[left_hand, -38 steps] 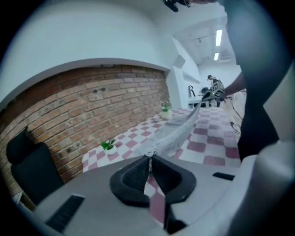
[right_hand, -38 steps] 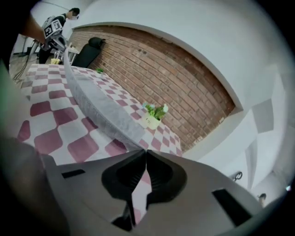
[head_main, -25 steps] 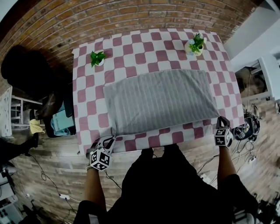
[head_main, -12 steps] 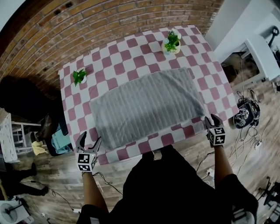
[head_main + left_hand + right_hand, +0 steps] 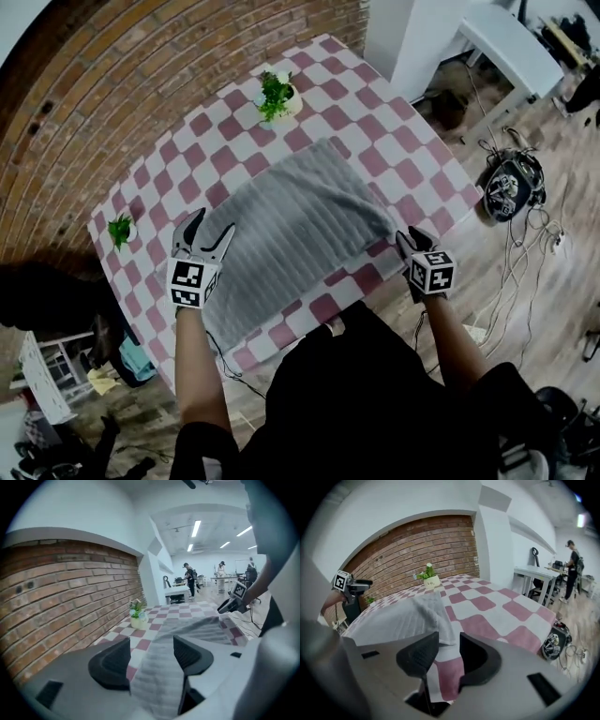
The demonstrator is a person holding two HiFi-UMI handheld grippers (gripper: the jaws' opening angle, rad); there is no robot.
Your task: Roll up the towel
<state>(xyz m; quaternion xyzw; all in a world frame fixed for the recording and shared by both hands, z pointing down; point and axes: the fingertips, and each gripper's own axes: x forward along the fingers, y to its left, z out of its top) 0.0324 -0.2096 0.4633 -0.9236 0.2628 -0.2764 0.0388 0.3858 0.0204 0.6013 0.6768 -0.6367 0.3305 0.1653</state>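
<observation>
Head view: checkered tablecloth point(image 5: 375, 103) w/ grey towel point(image 5: 291, 225), brick wall point(image 5: 141, 84) behind.

no readable text, labels or numbers anywhere.

the left gripper point(image 5: 210, 225) has swung from the table's point(image 5: 375, 103) near corner to above the towel's point(image 5: 291, 220) left end. its jaws, shut before, opened wide and have just closed a little, with the towel between them but not pinched. the right gripper point(image 5: 412, 240) has rolled at the near edge, and its jaws have parted slightly.
</observation>
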